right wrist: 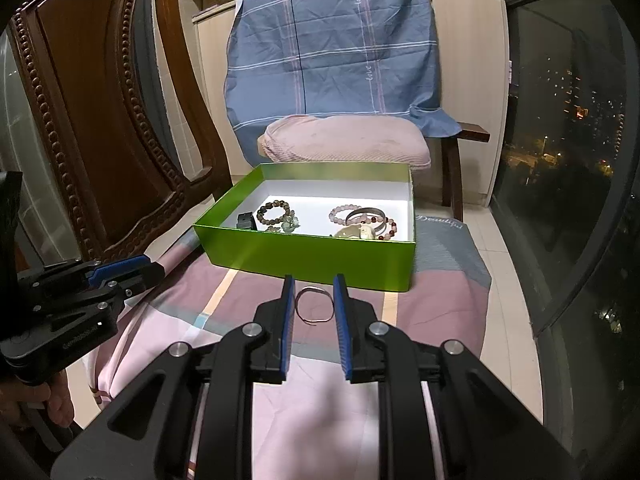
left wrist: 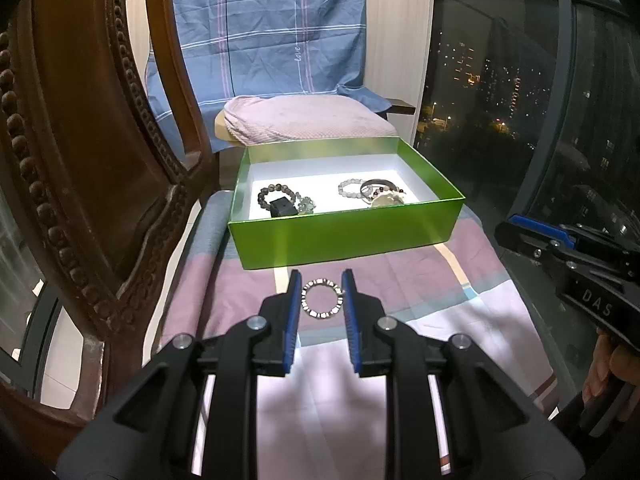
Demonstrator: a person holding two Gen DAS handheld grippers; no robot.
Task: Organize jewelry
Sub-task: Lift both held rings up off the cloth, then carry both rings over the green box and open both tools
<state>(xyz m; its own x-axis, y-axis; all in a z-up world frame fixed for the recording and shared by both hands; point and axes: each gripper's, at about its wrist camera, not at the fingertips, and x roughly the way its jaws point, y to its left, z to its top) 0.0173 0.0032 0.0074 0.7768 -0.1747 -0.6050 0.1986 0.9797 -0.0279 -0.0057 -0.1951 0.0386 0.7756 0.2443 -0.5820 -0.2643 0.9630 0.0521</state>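
Left hand-held gripper (left wrist: 322,294) has its blue pads set fairly narrow on either side of a small silver beaded bracelet (left wrist: 322,298), which lies flat on the striped cloth (left wrist: 420,276). Pads look just beside the ring, possibly touching its edges; cannot tell if it is really pinched, and it is not lifted. Right hand-held gripper (right wrist: 314,300) is the same: narrow gap, pads flanking a thin copper-coloured wire bangle (right wrist: 315,305) that sits on the cloth, not visibly clamped.

Beyond both, just ahead on the cloth, is the green box (left wrist: 344,236), lid off, white inside. It already holds jewelry: dark beaded bracelet (left wrist: 276,195) and a small black block (left wrist: 282,207) on its left side, pale bead bracelet (left wrist: 350,189) and a dark bangle (left wrist: 378,184) with other pieces on its right. Carved wooden chair (left wrist: 80,160) stands on the left, cushioned chair (left wrist: 308,120) behind the box.

Risks, as I judge them:
- Wire bangle is thin and springy; closing across it may flex it or flip it out of the pads.
- Beaded ring is low; pads may ride over it or pinch the cloth and drag it, shifting the box.
- Both grippers head to one box; they are near each other and could collide.
- Front wall is tall; a low carry could knock it.
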